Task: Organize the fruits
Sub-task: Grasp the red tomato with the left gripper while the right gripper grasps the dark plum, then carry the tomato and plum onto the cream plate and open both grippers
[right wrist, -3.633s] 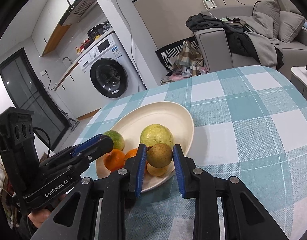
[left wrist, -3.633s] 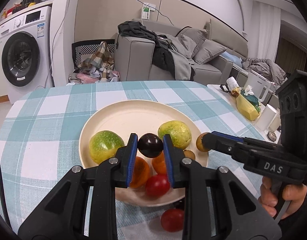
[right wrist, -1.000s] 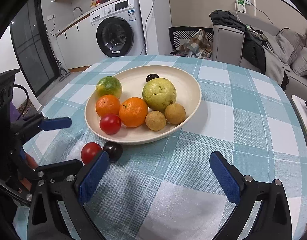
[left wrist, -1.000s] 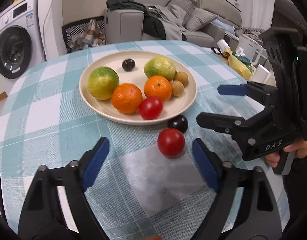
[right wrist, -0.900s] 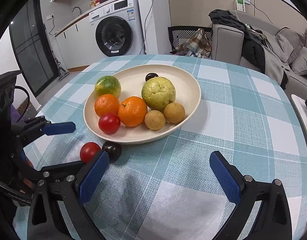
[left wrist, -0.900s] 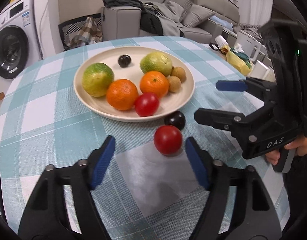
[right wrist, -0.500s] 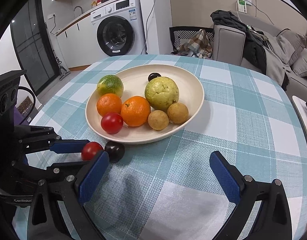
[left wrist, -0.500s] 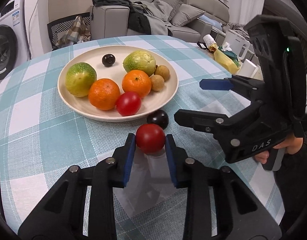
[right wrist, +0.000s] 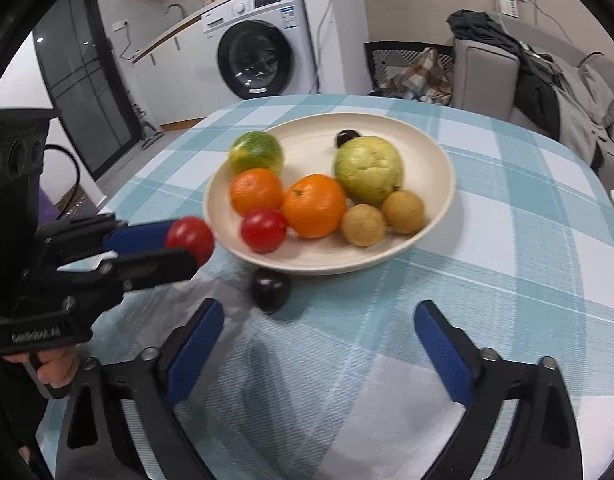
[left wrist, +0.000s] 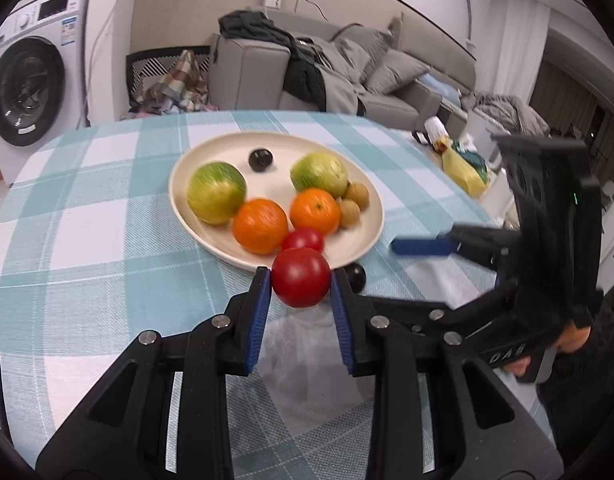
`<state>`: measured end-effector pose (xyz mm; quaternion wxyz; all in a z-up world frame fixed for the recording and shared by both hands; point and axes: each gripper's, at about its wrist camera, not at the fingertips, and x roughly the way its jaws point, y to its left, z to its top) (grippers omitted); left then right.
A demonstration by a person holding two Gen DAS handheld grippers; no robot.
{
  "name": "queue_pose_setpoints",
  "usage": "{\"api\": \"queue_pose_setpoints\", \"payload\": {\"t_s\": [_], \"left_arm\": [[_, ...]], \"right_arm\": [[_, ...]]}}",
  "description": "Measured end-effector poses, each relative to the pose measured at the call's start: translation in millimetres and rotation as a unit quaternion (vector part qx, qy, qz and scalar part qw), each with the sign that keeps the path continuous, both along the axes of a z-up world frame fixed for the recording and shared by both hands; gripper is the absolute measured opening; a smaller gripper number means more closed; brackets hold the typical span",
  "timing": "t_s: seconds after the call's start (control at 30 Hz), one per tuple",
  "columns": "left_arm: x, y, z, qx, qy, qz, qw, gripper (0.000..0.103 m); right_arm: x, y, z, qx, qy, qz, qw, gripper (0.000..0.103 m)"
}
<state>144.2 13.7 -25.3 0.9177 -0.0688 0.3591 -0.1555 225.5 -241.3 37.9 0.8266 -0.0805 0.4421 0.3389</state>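
Note:
My left gripper [left wrist: 301, 296] is shut on a red tomato [left wrist: 301, 283] and holds it just above the cloth at the near rim of the cream plate [left wrist: 187, 216]. The right wrist view shows the same tomato [right wrist: 190, 236] in the left gripper [right wrist: 187, 240], left of the plate [right wrist: 439, 200]. On the plate lie two green fruits, two oranges, a second tomato [right wrist: 263, 230], two small brown fruits and a dark plum. Another dark plum [right wrist: 270, 288] sits on the cloth by the rim. My right gripper [right wrist: 319, 316] is closing, its pads bare, with that plum just beyond its fingertips.
The round table wears a teal and white checked cloth [left wrist: 87, 220]. A person's hand [right wrist: 55, 368] holds the left gripper's handle. A yellow bag [left wrist: 463, 168] lies off the table's right side. A sofa [left wrist: 347, 72] and a washing machine [right wrist: 259, 56] stand behind.
The left jaws closed on the tomato and raised it off the cloth towards the plate. The right jaws have narrowed and now sit closer to the dark plum on the cloth.

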Motion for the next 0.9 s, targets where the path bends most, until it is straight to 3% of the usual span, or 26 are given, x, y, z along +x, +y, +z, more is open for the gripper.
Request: {"api": "queue_pose_setpoints", "payload": {"t_s": [0.03,0.47,0.77,0.9], "left_arm": [[-1,2,1,-0.001,-0.003,0.004,1.0,0.027],[-2,9,2,0.011,-0.011,0.026,0.9995,0.027],[0,8,-1,0.019,-0.01,0.026,0.9994,0.027],[-1,7,-1,0.019,-0.01,0.027,0.9994,0.027]], "right_arm": [[-2,3,0,0.006,0.005,0.01,1.0,0.08],[-9,23,-4,0.002,0.01,0.03,1.0,0.043],[-9,29,-4,-0.005,0.0,0.029,1.0,0.026],[-10,25,-3,-0.004,0.0,0.031,1.0,0.025]]}}
